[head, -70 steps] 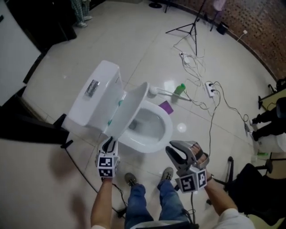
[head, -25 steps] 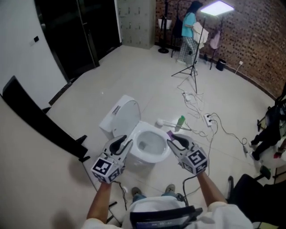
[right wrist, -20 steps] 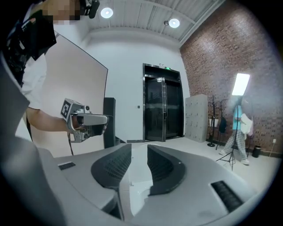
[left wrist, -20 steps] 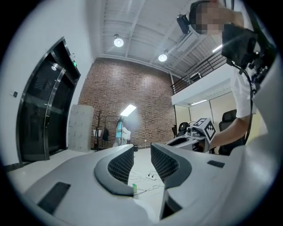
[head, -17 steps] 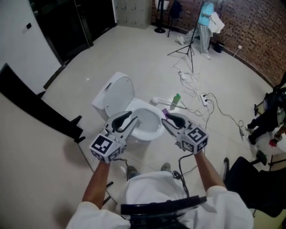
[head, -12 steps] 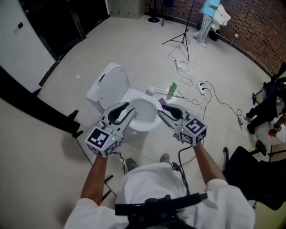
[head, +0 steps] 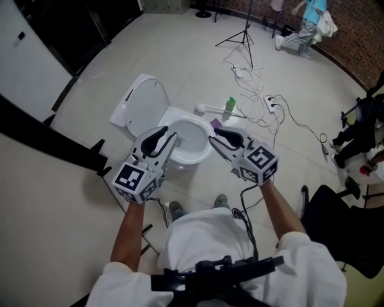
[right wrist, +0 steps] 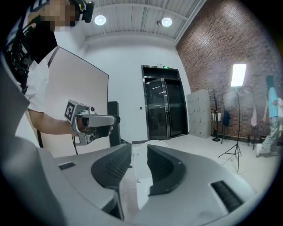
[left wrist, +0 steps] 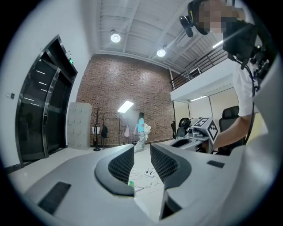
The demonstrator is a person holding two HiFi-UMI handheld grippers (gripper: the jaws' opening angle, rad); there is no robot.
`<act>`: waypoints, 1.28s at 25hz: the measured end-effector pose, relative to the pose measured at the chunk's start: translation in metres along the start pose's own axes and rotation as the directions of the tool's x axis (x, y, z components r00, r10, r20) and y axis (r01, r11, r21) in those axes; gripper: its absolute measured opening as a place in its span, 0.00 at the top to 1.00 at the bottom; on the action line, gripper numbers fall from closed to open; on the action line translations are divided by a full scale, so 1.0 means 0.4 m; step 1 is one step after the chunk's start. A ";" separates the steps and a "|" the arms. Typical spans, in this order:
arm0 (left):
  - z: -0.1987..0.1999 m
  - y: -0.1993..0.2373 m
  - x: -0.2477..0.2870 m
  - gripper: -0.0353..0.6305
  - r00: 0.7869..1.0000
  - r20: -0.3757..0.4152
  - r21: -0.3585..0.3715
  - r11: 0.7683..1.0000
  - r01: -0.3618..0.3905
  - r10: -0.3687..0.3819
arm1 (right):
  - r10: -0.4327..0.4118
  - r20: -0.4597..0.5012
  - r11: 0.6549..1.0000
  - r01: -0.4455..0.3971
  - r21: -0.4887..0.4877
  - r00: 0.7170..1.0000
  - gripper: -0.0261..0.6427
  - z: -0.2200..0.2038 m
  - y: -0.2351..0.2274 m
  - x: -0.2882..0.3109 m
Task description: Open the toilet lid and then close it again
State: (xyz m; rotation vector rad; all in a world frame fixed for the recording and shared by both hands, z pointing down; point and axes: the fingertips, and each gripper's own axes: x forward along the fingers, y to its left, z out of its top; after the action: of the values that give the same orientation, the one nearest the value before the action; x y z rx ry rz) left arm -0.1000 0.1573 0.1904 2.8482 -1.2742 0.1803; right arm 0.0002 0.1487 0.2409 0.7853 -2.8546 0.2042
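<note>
A white toilet stands on the tiled floor, its lid [head: 147, 107] up against the cistern and the bowl [head: 191, 144] uncovered. My left gripper [head: 162, 139] hovers level at the bowl's left side. Its jaws are closing a little with nothing between them; in its own view the left gripper [left wrist: 142, 160] frames only the far floor. My right gripper [head: 223, 139] hangs at the bowl's right side, open and empty. In the right gripper view the raised lid [right wrist: 140, 152] shows through the gap of the right gripper [right wrist: 139, 164], well beyond the pads.
A green bottle [head: 230, 108], a white brush [head: 204, 109] and a purple scrap [head: 215, 124] lie right of the toilet. Cables and a power strip [head: 269, 105] trail toward a tripod [head: 243, 33]. A black chair [head: 327, 222] stands right, a dark board [head: 54, 147] left. A person [head: 312, 15] walks far back.
The lid, half raised beside my left gripper earlier, now leans fully back. Both grippers have come away from it and hang apart at the bowl's two sides; the toilet sits farther off.
</note>
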 end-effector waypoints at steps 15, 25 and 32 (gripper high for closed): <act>-0.027 -0.056 0.195 0.78 0.994 -0.010 -0.048 0.993 -0.107 0.107 | 0.083 0.004 0.996 -0.083 -0.021 0.997 0.79 -0.013 -0.249 -0.108; -0.107 0.206 0.306 0.78 0.953 -0.048 -0.081 0.950 -0.301 0.298 | 0.179 -0.052 0.980 -0.182 -0.078 0.983 0.79 0.011 -0.520 0.075; -0.119 0.384 0.383 0.78 0.908 -0.068 -0.011 0.910 -0.415 0.414 | 0.301 -0.071 0.946 -0.308 -0.105 0.951 0.78 0.089 -0.695 0.278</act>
State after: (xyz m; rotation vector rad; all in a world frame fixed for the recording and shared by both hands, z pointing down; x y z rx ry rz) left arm -0.1176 -0.0561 0.2497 2.4857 -1.8359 0.2550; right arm 0.0454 -0.1491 0.2524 0.3079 -2.8906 0.0966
